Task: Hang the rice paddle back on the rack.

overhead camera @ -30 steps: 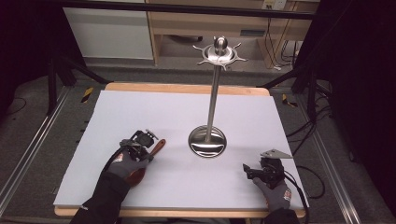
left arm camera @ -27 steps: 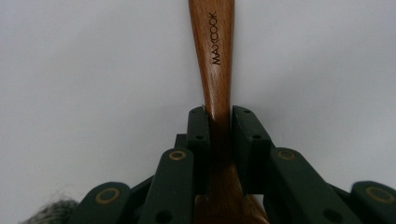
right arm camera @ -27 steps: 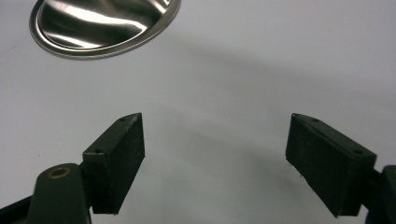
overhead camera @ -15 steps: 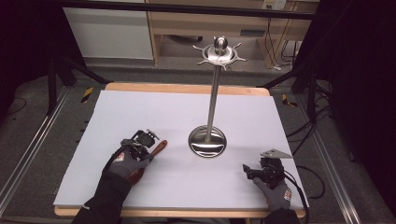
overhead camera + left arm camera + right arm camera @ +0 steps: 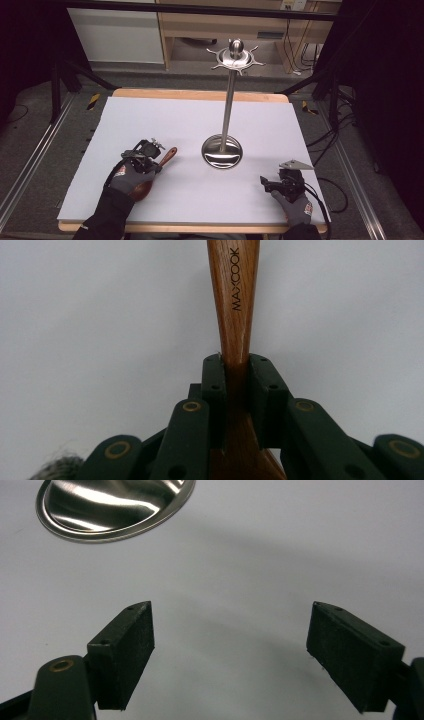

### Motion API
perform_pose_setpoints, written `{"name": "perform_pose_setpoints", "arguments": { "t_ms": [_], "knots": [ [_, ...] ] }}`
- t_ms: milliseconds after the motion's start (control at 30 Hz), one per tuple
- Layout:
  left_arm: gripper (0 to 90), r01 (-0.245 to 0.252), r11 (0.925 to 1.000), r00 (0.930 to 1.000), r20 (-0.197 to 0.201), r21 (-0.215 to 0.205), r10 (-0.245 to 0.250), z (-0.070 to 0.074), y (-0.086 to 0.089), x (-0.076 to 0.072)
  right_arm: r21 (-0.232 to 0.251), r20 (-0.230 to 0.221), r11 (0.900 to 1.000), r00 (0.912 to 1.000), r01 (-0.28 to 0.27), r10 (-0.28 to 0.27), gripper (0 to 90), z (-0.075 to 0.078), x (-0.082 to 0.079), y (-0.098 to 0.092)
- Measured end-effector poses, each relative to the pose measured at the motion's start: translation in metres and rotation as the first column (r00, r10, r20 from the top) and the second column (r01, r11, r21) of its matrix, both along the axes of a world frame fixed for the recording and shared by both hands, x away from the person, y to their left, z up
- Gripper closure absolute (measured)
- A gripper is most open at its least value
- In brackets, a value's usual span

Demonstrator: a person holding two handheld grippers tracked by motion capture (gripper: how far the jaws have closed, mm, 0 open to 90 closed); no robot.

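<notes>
A wooden spoon [image 5: 168,153] lies on the white table cover at the front left, its handle pointing toward the metal stand. My left gripper [image 5: 149,152] is shut on the spoon's handle [image 5: 234,300], which is marked MAXCOOK and runs up between the two black jaws. The bowl of the spoon [image 5: 141,190] sits under the gloved hand. A tall steel utensil stand [image 5: 227,95] with a round base [image 5: 222,151] and a hooked crown [image 5: 235,56] rises from mid table. My right gripper [image 5: 264,183] rests open at the front right, with bare table between its pads [image 5: 125,650].
The white cover [image 5: 165,120] spans the wooden table, whose edge [image 5: 200,94] shows at the back. The stand's shiny base [image 5: 112,505] lies just ahead of the right gripper. Cables and dark frame legs surround the table on the floor.
The left gripper with the spoon has shifted very slightly; the right gripper has stayed still.
</notes>
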State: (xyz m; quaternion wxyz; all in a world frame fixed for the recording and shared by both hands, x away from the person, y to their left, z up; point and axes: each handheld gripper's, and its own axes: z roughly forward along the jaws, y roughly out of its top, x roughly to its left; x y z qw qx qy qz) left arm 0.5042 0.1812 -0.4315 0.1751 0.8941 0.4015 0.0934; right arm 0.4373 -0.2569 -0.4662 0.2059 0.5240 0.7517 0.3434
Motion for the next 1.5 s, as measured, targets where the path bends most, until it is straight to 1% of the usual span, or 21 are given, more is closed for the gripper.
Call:
{"name": "perform_pose_setpoints", "arguments": {
  "t_ms": [33, 233, 333, 433, 567, 600, 733, 833, 867, 967, 1033, 1067, 1133, 1167, 1233, 1300, 1333, 1367, 1400, 1467, 1500],
  "knots": [
    [78.0, -0.001, 0.9999, 1.0000, 0.007, -0.010, 0.001, 0.001, 0.001, -0.001, 0.000, 0.000, 1.000, 1.0000, 0.000, 0.000, 19.3, 0.000, 0.000, 0.000],
    [78.1, -0.008, 0.9993, 0.9991, 0.041, -0.038, 0.009, 0.004, 0.005, -0.008, 0.003, -0.001, 1.000, 1.0000, 0.001, -0.001, 19.4, 0.000, 0.000, 0.000],
    [78.1, -0.003, 0.9989, 0.9982, 0.060, -0.047, 0.006, 0.007, 0.008, -0.011, 0.003, -0.002, 1.000, 1.0000, 0.001, -0.001, 19.4, 0.000, 0.000, 0.000],
    [78.2, -0.005, 0.9979, 0.9966, 0.081, -0.065, 0.011, 0.010, 0.011, -0.015, 0.003, -0.003, 1.000, 1.0000, 0.000, 0.000, 19.4, 0.000, 0.000, 0.000],
    [78.2, -0.013, 0.9944, 0.9936, 0.111, -0.105, 0.024, 0.014, 0.017, -0.022, 0.004, -0.004, 1.000, 1.0000, 0.001, -0.001, 19.4, 0.000, 0.000, 0.000],
    [78.2, -0.009, 0.9936, 0.9942, 0.105, -0.113, 0.021, 0.015, 0.019, -0.023, 0.003, -0.005, 1.000, 1.0000, 0.001, -0.001, 19.4, 0.000, 0.000, 0.000],
    [78.2, -0.016, 0.9886, 0.9910, 0.129, -0.150, 0.035, 0.019, 0.026, -0.029, 0.003, -0.008, 1.000, 1.0000, 0.003, -0.003, 19.4, 0.000, 0.000, 0.000],
    [78.3, -0.021, 0.9851, 0.9877, 0.149, -0.170, 0.047, 0.022, 0.032, -0.035, 0.006, -0.011, 1.000, 0.9999, 0.005, -0.005, 19.4, 0.000, 0.000, 0.001],
    [78.3, -0.021, 0.9851, 0.9877, 0.149, -0.170, 0.047, 0.022, 0.032, -0.035, 0.003, -0.010, 1.000, 0.9999, 0.003, -0.003, 19.3, 0.000, 0.000, 0.000],
    [78.3, -0.023, 0.9811, 0.9825, 0.177, -0.192, 0.057, 0.026, 0.035, -0.040, 0.007, -0.012, 1.000, 0.9999, 0.006, -0.006, 19.4, 0.000, -0.001, 0.001],
    [78.3, -0.026, 0.9761, 0.9788, 0.193, -0.216, 0.069, 0.029, 0.037, -0.043, 0.002, -0.010, 1.000, 0.9999, 0.004, -0.004, 19.4, 0.000, 0.000, 0.000],
    [78.3, -0.022, 0.9750, 0.9782, 0.197, -0.221, 0.067, 0.030, 0.037, -0.044, 0.002, -0.009, 1.000, 1.0000, 0.004, -0.004, 19.4, -0.001, 0.000, 0.000],
    [78.3, -0.021, 0.9710, 0.9742, 0.214, -0.238, 0.073, 0.032, 0.038, -0.046, -0.001, -0.009, 1.000, 0.9999, 0.008, -0.008, 19.3, -0.001, 0.000, 0.001],
    [78.3, -0.020, 0.9692, 0.9693, 0.233, -0.246, 0.079, 0.035, 0.039, -0.047, -0.004, -0.008, 1.000, 0.9999, 0.011, -0.011, 19.3, -0.001, 0.000, 0.001],
    [78.4, -0.020, 0.9664, 0.9656, 0.246, -0.256, 0.085, 0.037, 0.040, -0.049, 0.001, -0.007, 1.000, 0.9999, 0.012, -0.012, 19.3, 0.000, -0.001, 0.000],
    [78.3, -0.023, 0.9592, 0.9585, 0.267, -0.282, 0.101, 0.040, 0.041, -0.052, -0.002, -0.003, 1.000, 0.9999, 0.012, -0.012, 19.3, 0.000, -0.001, 0.000],
    [78.3, -0.021, 0.9573, 0.9572, 0.271, -0.288, 0.103, 0.041, 0.041, -0.053, 0.002, -0.004, 1.000, 0.9999, 0.014, -0.014, 19.3, 0.000, -0.001, 0.000],
    [78.3, -0.020, 0.9536, 0.9504, 0.290, -0.300, 0.111, 0.043, 0.042, -0.055, 0.002, -0.004, 1.000, 0.9999, 0.014, -0.014, 19.3, 0.000, -0.001, 0.000],
    [78.3, -0.018, 0.9527, 0.9480, 0.298, -0.303, 0.112, 0.045, 0.042, -0.056, 0.001, -0.004, 1.000, 0.9999, 0.014, -0.014, 19.3, 0.000, -0.001, 0.000],
    [78.3, -0.013, 0.9473, 0.9413, 0.316, -0.320, 0.120, 0.047, 0.042, -0.057, 0.002, -0.005, 1.000, 0.9999, 0.014, -0.014, 19.3, 0.000, -0.001, 0.000],
    [78.3, -0.013, 0.9421, 0.9368, 0.325, -0.335, 0.128, 0.048, 0.042, -0.057, 0.006, -0.006, 1.000, 0.9999, 0.014, -0.014, 19.3, 0.000, -0.001, 0.000]
  ]
}}
